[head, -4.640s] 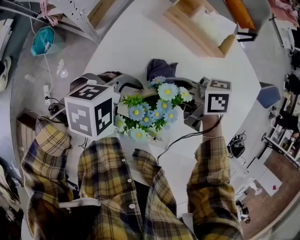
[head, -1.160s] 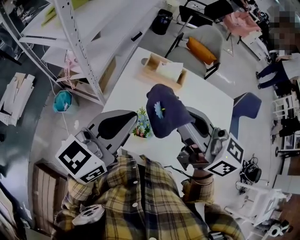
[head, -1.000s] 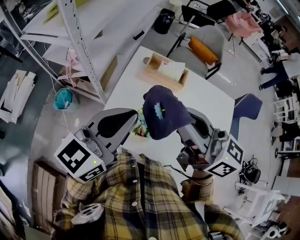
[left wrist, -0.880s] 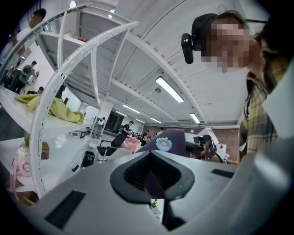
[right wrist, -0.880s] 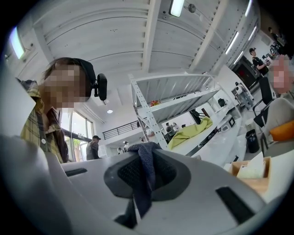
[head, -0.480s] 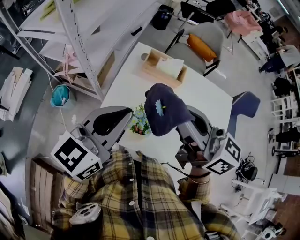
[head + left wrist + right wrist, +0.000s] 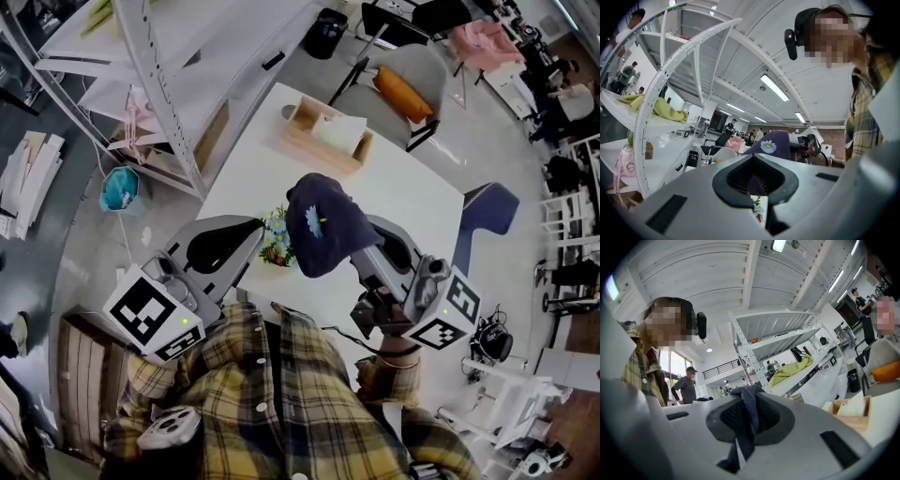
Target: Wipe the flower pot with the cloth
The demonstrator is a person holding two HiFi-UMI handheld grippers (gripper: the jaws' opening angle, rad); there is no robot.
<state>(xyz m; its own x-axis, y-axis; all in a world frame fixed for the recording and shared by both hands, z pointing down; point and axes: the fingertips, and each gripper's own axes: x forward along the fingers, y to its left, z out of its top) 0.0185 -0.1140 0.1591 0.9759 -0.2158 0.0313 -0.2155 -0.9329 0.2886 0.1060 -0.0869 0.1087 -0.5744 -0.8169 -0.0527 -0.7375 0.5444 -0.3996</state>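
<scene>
The left gripper (image 7: 251, 230), fingers clenched on nothing, and the right gripper (image 7: 370, 246), fingers pinching the dark cloth (image 7: 319, 225), hang level over the near part of the table (image 7: 403, 197). The flower pot (image 7: 276, 242) stands on the table between them, just left of and below the draped cloth, so the right hand looks nearer. Beyond, bare table runs to a wooden box (image 7: 323, 141).

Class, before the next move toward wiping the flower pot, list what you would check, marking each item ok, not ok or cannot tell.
1. Cloth clamped in the right gripper: ok.
2. Left gripper shut and empty: ok.
3. Flower pot standing on the table: ok.
4. Cloth touching the pot: not ok, it is held up in the air.
5. Pot steadied by a gripper: not ok, neither holds it.
6. Where the pot's wall is dirty: cannot tell, the flowers hide it.
</scene>
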